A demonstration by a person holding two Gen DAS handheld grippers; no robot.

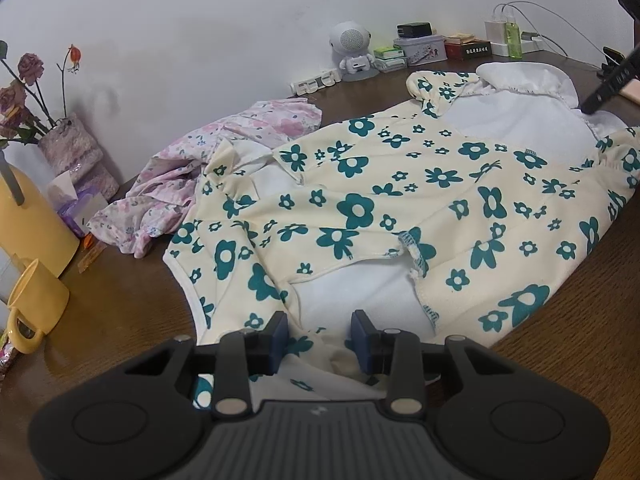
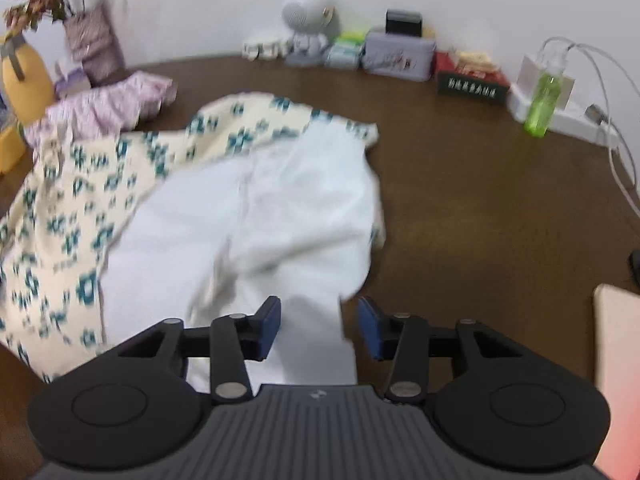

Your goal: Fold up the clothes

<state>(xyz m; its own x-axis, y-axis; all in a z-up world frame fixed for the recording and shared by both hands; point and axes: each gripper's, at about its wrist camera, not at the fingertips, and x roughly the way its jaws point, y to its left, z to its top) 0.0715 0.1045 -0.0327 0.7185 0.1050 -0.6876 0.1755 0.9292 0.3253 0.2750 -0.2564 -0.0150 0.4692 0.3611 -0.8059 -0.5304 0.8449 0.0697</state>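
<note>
**Flowered garment spread on the table, both grippers at its near edge**

While the flowered garment (image 1: pixel 400 208) lies spread across the brown table (image 1: pixel 120 308), the far left holds a yellow jug (image 1: pixel 28 220), a yellow mug (image 1: pixel 34 304) and a vase of dried roses (image 1: pixel 76 152). Next comes a crumpled pink garment (image 1: pixel 224 152), touching the flowered one's left side. The left gripper (image 1: pixel 320 338) sits low over the near hem, pads apart with a bunch of cloth between them; cannot tell whether they pinch it. The garment's white lining (image 2: pixel 248 216) is turned up on the right half. The right gripper (image 2: pixel 319 322) has its pads spread, white cloth lying between them, not pressed; picture blurred. Along the back wall: a small robot-shaped speaker (image 1: pixel 354 50), a tin box (image 1: pixel 420 50), a green bottle (image 2: pixel 544 100) and a white charger with cables (image 2: pixel 560 116).
</note>
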